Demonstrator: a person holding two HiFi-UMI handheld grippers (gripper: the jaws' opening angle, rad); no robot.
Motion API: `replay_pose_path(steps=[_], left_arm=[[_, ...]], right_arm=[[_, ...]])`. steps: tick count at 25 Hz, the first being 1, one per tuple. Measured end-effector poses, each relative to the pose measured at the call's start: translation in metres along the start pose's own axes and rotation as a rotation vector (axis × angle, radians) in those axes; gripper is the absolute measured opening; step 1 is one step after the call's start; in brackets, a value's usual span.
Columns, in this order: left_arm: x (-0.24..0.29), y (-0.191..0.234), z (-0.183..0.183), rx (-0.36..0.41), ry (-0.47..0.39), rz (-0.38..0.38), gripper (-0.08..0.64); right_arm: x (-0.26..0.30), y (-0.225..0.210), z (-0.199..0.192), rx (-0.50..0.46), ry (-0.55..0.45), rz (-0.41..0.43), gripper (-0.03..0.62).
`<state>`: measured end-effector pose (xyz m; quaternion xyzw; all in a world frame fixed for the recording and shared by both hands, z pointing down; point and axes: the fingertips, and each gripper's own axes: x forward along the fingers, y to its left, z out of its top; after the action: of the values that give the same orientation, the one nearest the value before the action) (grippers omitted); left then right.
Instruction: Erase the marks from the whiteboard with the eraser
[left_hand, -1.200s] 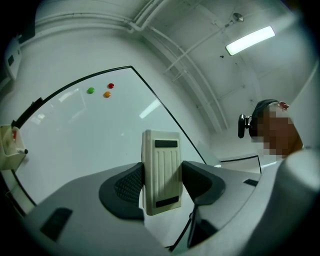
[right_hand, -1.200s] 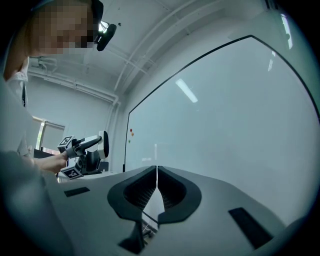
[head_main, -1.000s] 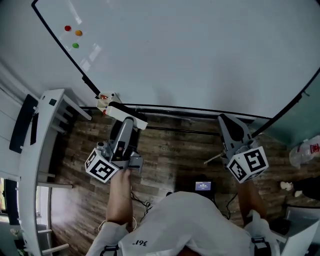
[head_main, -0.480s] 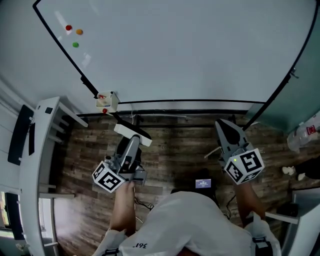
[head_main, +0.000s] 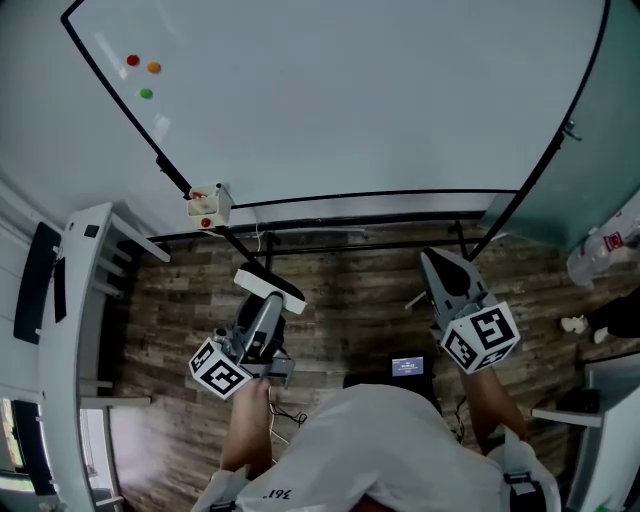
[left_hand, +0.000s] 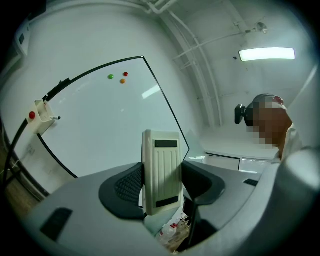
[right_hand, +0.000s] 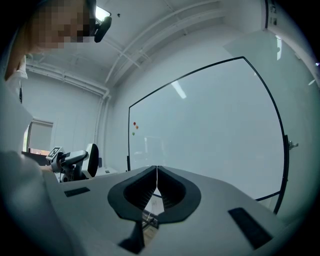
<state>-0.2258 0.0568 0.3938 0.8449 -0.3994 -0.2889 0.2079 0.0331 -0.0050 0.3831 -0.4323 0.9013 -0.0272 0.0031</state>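
Whiteboard (head_main: 350, 100) marks cannot be made out, only magnets (head_main: 142, 75) near one corner. The eraser (left_hand: 161, 170) is clamped in the left gripper (head_main: 262, 305), held off the board, while the right gripper (right_hand: 156, 186) is closed on nothing. For any pass, the pad is best laid flat against the board.

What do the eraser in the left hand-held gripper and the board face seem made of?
Cream rectangular eraser: probably moulded plastic, matte; its back shows pressed ribs and two dark strips.
Large black-framed whiteboard: a hard, glossy coated panel, since light streaks reflect off it; the core cannot be told.
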Motion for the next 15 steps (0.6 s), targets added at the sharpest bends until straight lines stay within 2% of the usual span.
replay_pose_path(steps=[7, 15], left_arm=[[-0.001, -0.004, 0.001, -0.001, -0.028, 0.005, 0.244], [0.018, -0.011, -0.014, -0.008, -0.01, -0.007, 0.244]], right_arm=[[0.002, -0.005, 0.003, -0.006, 0.019, 0.023, 0.025], [-0.005, -0.021, 0.003, -0.03, 0.025, 0.018, 0.025]])
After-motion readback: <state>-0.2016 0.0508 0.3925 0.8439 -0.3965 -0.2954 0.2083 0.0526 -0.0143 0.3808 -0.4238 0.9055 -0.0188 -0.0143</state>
